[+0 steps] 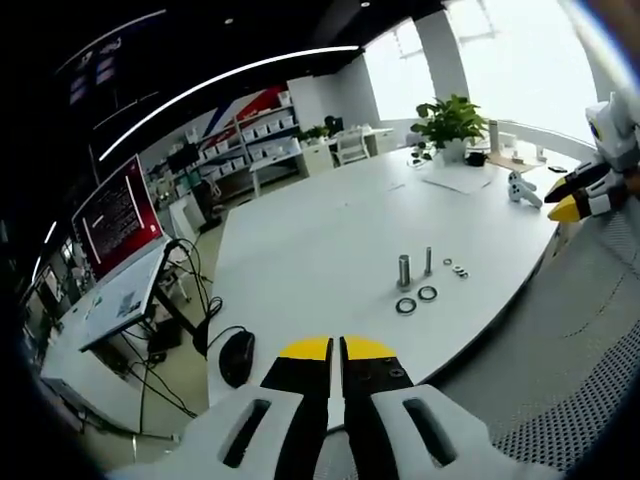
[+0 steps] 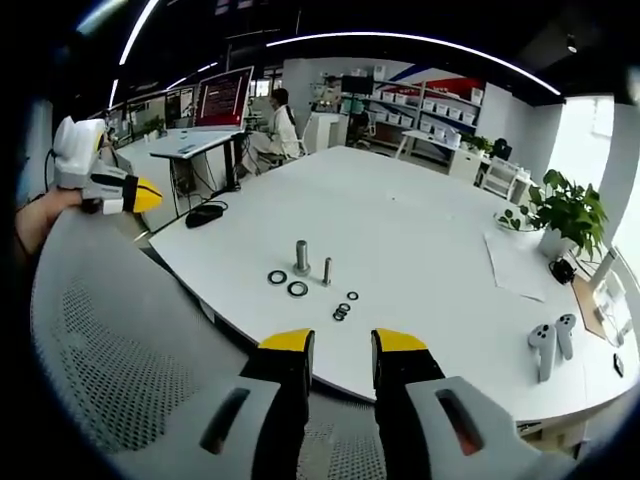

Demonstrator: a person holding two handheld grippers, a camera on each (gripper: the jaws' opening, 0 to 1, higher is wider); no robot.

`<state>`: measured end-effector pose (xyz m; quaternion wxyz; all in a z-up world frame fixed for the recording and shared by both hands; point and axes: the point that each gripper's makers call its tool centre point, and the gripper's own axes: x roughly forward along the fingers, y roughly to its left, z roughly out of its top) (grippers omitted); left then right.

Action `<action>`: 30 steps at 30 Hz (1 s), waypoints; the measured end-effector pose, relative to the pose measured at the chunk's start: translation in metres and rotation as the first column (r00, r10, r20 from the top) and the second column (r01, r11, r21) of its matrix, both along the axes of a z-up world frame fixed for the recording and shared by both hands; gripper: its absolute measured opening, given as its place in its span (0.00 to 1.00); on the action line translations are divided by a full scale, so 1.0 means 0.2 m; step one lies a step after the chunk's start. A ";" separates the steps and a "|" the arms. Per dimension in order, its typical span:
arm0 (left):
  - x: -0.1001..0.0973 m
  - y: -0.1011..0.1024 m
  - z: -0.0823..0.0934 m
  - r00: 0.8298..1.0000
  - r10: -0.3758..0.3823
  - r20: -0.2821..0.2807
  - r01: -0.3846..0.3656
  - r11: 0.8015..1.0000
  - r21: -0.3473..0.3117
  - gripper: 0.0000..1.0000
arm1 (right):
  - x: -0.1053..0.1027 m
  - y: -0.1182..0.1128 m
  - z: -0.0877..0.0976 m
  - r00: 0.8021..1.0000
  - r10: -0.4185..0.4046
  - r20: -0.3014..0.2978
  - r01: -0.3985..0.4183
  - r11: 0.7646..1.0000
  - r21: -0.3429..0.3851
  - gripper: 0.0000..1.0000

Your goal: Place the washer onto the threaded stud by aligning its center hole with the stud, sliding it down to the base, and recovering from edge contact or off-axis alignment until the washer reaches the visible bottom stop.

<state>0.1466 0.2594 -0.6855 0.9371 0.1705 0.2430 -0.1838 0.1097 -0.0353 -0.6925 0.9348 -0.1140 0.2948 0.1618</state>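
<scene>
Lying flat on table (image 2: 420, 230) mid-frame, washers (image 2: 298, 289) sit just beside studs (image 2: 301, 257). Thin, stiff, light, prob slippery; pinch at rim. Left gripper (image 1: 335, 347) nearly closed, empty; right gripper (image 2: 342, 342) narrow gap, empty.

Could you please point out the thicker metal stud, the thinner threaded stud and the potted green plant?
Thicker metal stud (image 2: 301, 256), right gripper view, mid-shaft.
Thinner threaded stud (image 2: 327, 271), right gripper view, mid-shaft.
Potted green plant (image 1: 449, 120), left gripper view, leaves.
</scene>
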 end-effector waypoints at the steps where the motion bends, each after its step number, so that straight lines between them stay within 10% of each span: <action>1: 0.00 0.00 0.00 1.000 0.000 -0.001 0.000 1.000 0.000 0.00 | 0.00 0.00 0.00 1.000 0.000 0.001 0.000 1.000 0.001 0.26; 30: -0.02 0.00 -0.05 0.998 0.008 -0.063 -0.007 1.000 0.016 0.00 | -0.01 0.00 -0.01 1.000 0.011 -0.005 -0.011 1.000 0.000 0.25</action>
